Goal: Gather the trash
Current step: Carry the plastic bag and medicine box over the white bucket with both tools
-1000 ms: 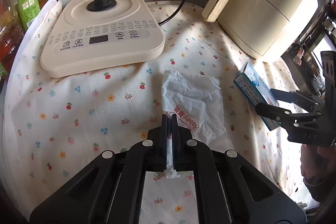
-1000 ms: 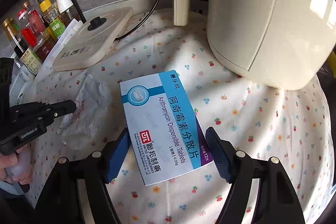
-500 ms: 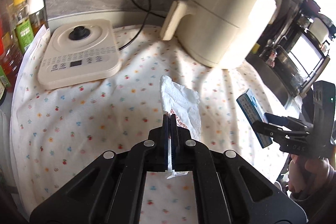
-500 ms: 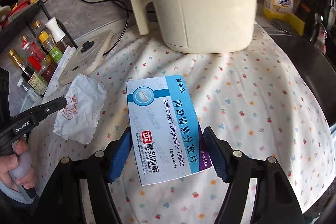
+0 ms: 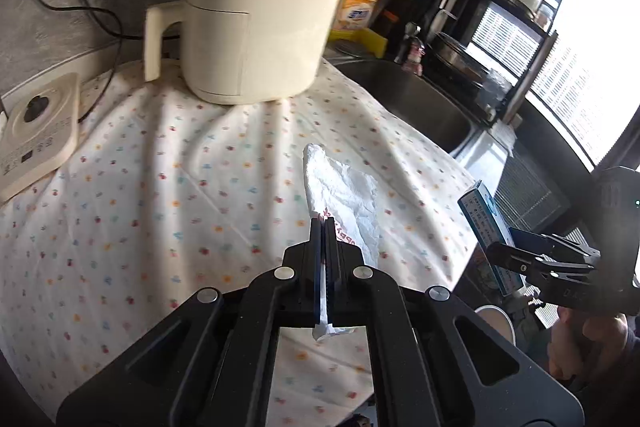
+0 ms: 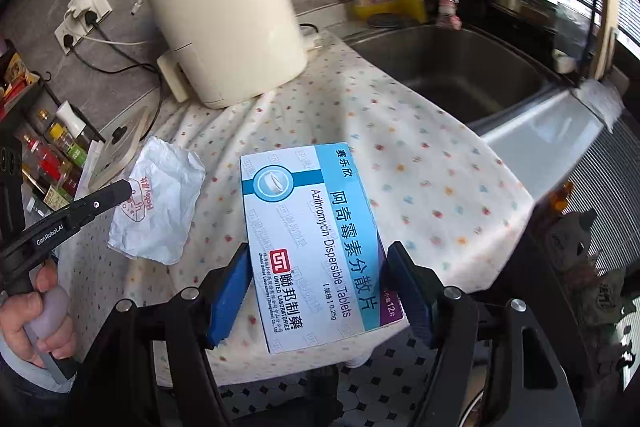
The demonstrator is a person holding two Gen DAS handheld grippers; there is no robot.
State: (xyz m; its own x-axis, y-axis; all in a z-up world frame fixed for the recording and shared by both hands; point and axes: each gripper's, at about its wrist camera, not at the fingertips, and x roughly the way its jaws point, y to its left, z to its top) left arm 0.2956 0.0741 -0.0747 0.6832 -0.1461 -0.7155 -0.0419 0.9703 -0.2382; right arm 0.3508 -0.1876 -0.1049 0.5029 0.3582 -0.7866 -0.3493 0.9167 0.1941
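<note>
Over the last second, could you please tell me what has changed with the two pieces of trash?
Both were lifted off the flowered cloth and carried back toward its near edge. The left gripper kept its pinch on the crumpled white wrapper, and the right gripper kept the medicine box. The air fryer stayed put.

Wrapper (image 5: 348, 195) tail hidden between shut left gripper (image 5: 324, 227) pads. Pill box (image 6: 312, 247) sides covered by right gripper (image 6: 316, 291) pads. Bottles (image 6: 52, 155) left of left gripper, labels unreadable.

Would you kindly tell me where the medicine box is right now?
In the right wrist view, the medicine box sits centre frame, clamped between the right gripper fingers above the floral cloth, right of the crumpled wrapper.
</note>
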